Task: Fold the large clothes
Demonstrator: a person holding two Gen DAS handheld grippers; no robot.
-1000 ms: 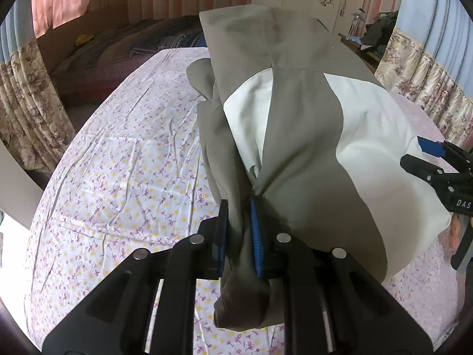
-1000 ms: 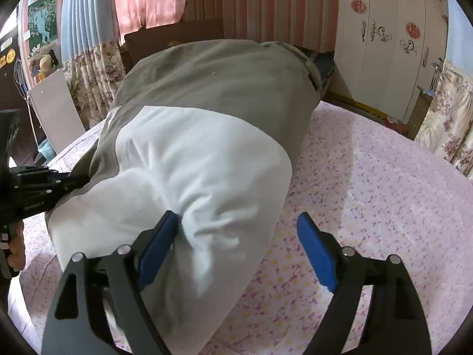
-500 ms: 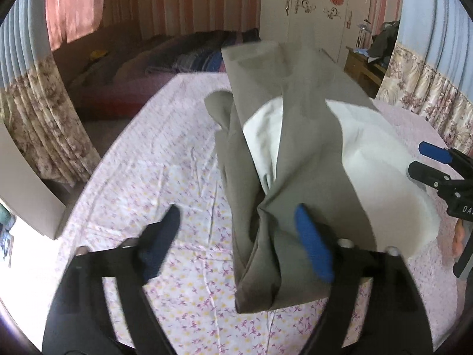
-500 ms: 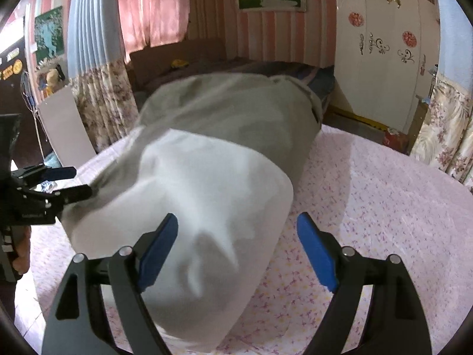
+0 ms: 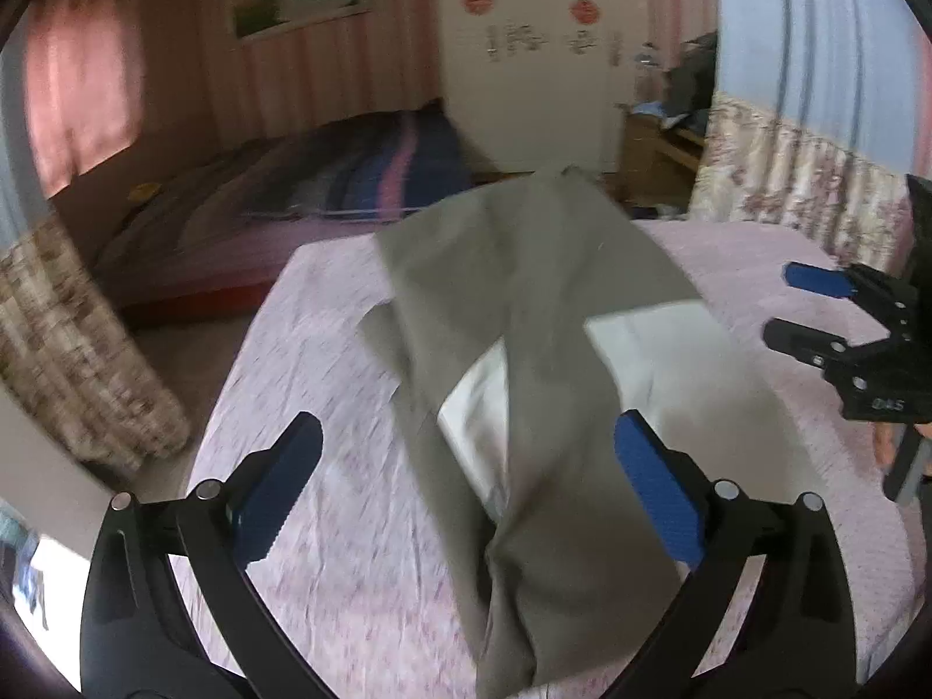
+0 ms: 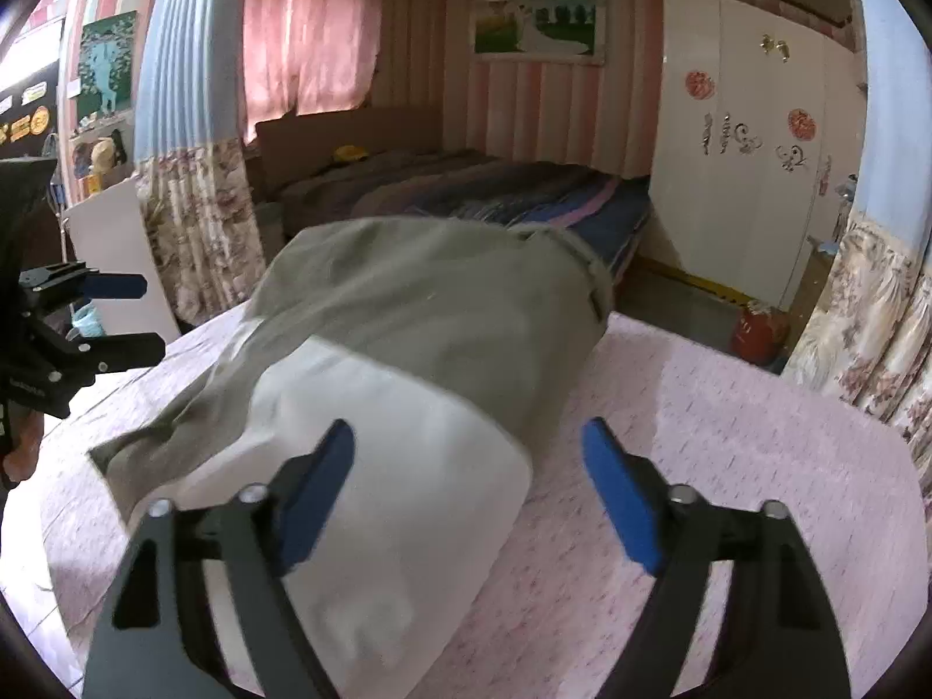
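Note:
An olive-grey garment [image 5: 524,314] with white lining panels [image 5: 658,361] lies folded lengthwise on the pink flowered bed sheet [image 5: 326,408]. It also shows in the right wrist view [image 6: 419,314], white end nearest. My left gripper [image 5: 466,495] is open and empty, raised above the garment's near end. My right gripper [image 6: 466,483] is open and empty, above the white end [image 6: 408,466]. Each gripper shows in the other's view, the right one [image 5: 815,314] and the left one [image 6: 110,314], both with jaws apart.
A second bed with a dark striped blanket [image 6: 466,186] stands beyond. A white wardrobe [image 6: 745,163] is at the back right. Flowered curtains [image 5: 76,349] hang at the left and right [image 6: 862,326]. A white board [image 6: 110,256] leans at the left.
My left gripper let go of the garment's fold and opened, then both grippers lifted and drew back. The garment dropped flat onto the sheet.

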